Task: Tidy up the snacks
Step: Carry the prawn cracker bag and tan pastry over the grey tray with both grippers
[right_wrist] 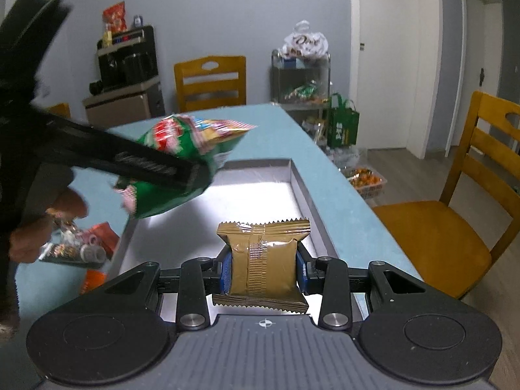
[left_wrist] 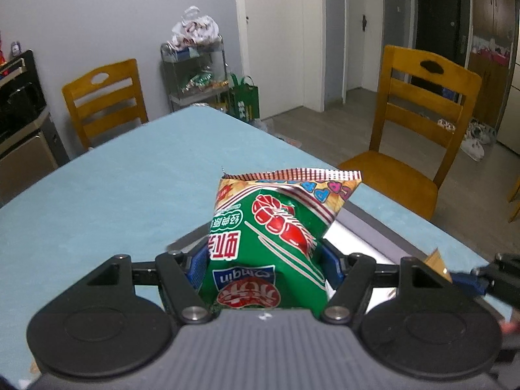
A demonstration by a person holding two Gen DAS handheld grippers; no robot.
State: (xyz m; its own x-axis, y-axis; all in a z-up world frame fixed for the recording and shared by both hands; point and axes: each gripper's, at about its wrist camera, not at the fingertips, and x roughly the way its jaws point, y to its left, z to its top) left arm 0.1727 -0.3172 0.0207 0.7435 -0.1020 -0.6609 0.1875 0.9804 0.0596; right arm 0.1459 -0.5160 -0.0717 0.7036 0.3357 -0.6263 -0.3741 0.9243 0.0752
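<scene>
My left gripper (left_wrist: 265,265) is shut on a green snack bag (left_wrist: 269,240) with a red shrimp picture, held above the near end of a shallow grey tray (left_wrist: 364,227). In the right wrist view the same green bag (right_wrist: 182,162) hangs, blurred, over the tray's left wall (right_wrist: 130,230). My right gripper (right_wrist: 264,271) is shut on a gold-brown packet (right_wrist: 265,260), squeezed between the blue pads over the tray's near part. The tray's white floor (right_wrist: 260,201) shows bare beyond the packet.
The tray lies on a light blue table (left_wrist: 113,195). Loose snacks (right_wrist: 78,247) lie on the table left of the tray, near a hand (right_wrist: 39,227). Wooden chairs (left_wrist: 419,123) stand at the right and far sides. A wire shelf (right_wrist: 302,78) with bags stands by the wall.
</scene>
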